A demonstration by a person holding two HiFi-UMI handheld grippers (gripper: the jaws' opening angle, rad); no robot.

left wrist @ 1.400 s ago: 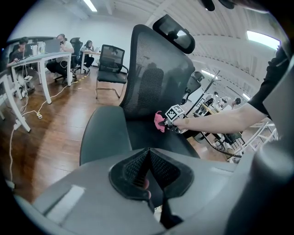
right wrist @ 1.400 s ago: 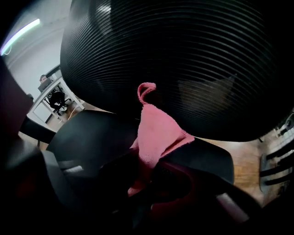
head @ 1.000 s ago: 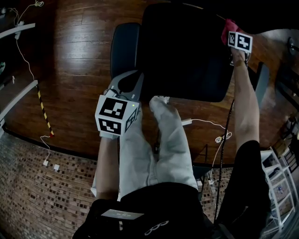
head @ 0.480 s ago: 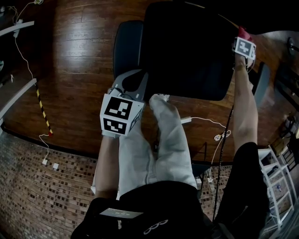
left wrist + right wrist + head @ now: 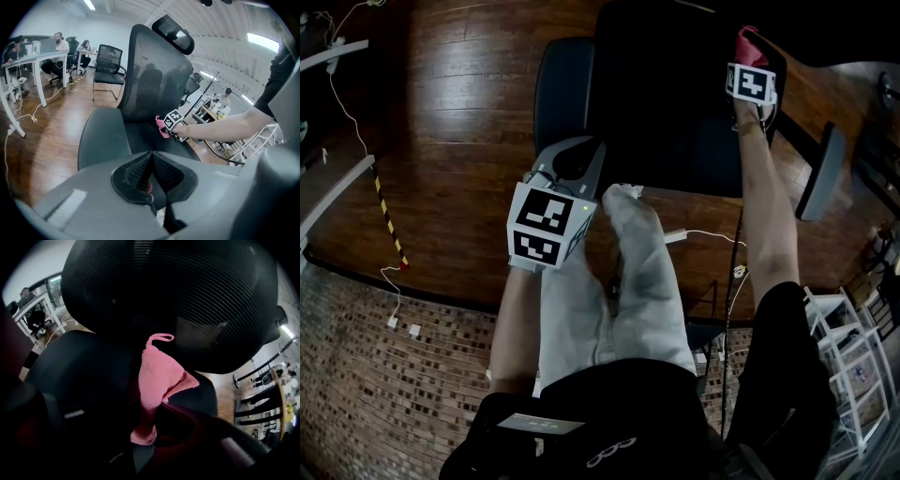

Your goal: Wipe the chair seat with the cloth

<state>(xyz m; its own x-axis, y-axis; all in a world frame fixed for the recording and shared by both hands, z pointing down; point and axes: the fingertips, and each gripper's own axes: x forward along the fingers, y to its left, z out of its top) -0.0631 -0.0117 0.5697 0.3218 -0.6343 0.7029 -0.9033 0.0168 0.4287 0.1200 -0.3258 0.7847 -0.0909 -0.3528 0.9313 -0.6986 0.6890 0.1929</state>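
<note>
The black office chair's seat (image 5: 675,103) lies ahead of me in the head view, between its left armrest (image 5: 562,84) and right armrest (image 5: 820,173). My right gripper (image 5: 748,58) is at the seat's far right corner, shut on a pink cloth (image 5: 746,39). In the right gripper view the cloth (image 5: 157,376) hangs from the jaws over the seat (image 5: 84,366), below the mesh backrest (image 5: 187,296). My left gripper (image 5: 572,155) hovers by the seat's front left corner, shut and holding nothing. Its own view shows the pads (image 5: 140,171) closed, with the cloth (image 5: 161,127) beyond.
My trousered legs (image 5: 637,281) stand just before the seat's front edge. White cables (image 5: 712,239) trail on the wooden floor. A white rack (image 5: 853,347) stands at the right. Another chair (image 5: 107,65) and desks with seated people (image 5: 28,56) are across the room.
My right gripper has carried the cloth leftward from the seat's right edge onto its far right corner. The chair has turned slightly. The left gripper has barely moved.
</note>
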